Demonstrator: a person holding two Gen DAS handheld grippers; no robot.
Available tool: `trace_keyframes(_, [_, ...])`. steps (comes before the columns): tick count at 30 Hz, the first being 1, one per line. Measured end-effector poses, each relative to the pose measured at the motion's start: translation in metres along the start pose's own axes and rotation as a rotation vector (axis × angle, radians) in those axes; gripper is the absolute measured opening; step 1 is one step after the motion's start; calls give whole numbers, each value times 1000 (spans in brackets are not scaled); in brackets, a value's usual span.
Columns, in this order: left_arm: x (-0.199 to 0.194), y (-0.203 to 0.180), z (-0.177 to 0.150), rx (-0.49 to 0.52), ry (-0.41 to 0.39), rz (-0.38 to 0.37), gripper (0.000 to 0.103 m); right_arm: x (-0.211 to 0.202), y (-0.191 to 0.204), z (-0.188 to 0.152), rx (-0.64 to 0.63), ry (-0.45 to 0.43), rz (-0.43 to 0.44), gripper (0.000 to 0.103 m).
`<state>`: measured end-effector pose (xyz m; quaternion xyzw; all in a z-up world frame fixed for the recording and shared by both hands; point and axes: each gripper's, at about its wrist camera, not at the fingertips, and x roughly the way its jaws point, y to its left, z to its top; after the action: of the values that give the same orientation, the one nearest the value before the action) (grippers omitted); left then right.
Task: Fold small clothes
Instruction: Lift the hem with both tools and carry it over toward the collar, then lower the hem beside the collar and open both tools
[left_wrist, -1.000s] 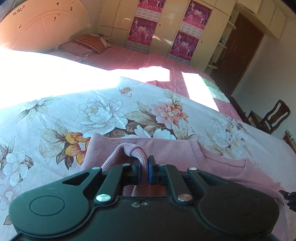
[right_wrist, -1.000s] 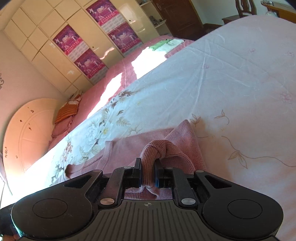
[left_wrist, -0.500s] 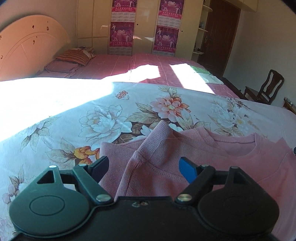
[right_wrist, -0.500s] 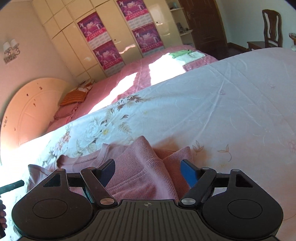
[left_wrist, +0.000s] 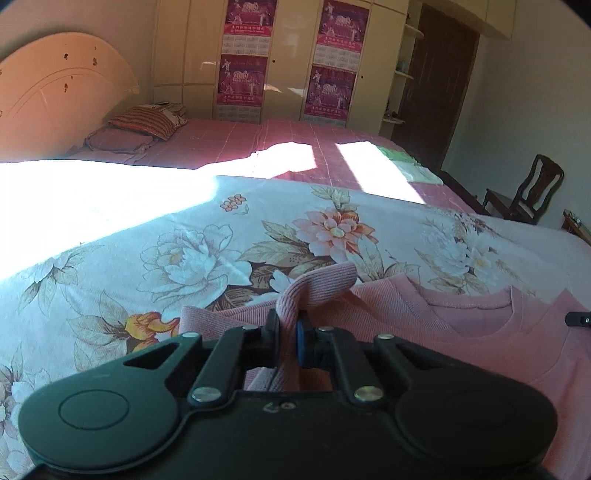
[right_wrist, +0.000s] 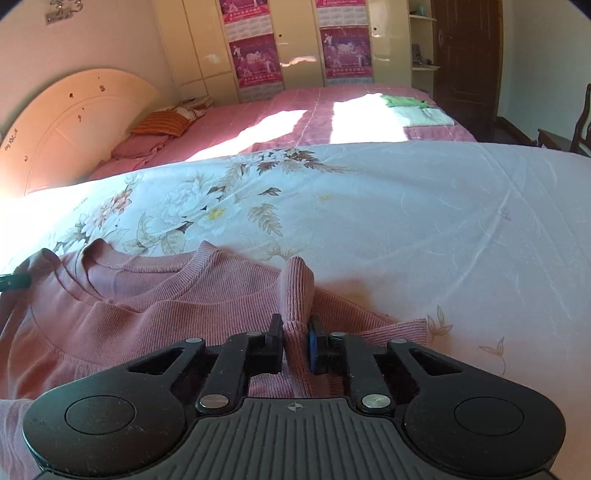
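Both tongs, left tongs (left_wrist: 287, 332) and right tongs (right_wrist: 295, 338), reclosed, pinching the pink top (right_wrist: 155, 314).

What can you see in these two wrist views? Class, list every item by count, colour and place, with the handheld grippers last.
pink sweater: one, pink, flat on the near quilt, a ribbed fold pinched at each side
floral quilt: one, white with flowers, under the sweater
far bed cover: one, pink checked, behind the quilt
pillows: striped orange on pink, at the headboard
folded clothes: green and white, far bed corner
posters: magenta, on cream wardrobe doors
chair: one, dark wood, right
left gripper: black, shut on a sweater fold
right gripper: black, shut on a sweater fold
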<state>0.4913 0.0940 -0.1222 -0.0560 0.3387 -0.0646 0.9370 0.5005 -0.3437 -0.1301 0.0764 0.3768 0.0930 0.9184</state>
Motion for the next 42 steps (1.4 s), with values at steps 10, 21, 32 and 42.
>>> trace_keyframes(10, [36, -9, -17, 38, 24, 156, 13, 20, -1, -9, 60, -27, -168, 11])
trace_keyframes(21, [-50, -38, -27, 157, -30, 1, 28, -46, 52, -15, -23, -63, 5, 40])
trace_keyframes(32, [-19, -21, -69, 74, 57, 77, 33, -15, 93, -75, -114, 9, -40, 40])
trace_keyframes(42, [-74, -68, -80, 133, 19, -50, 31, -62, 133, -80, -90, -45, 48, 40])
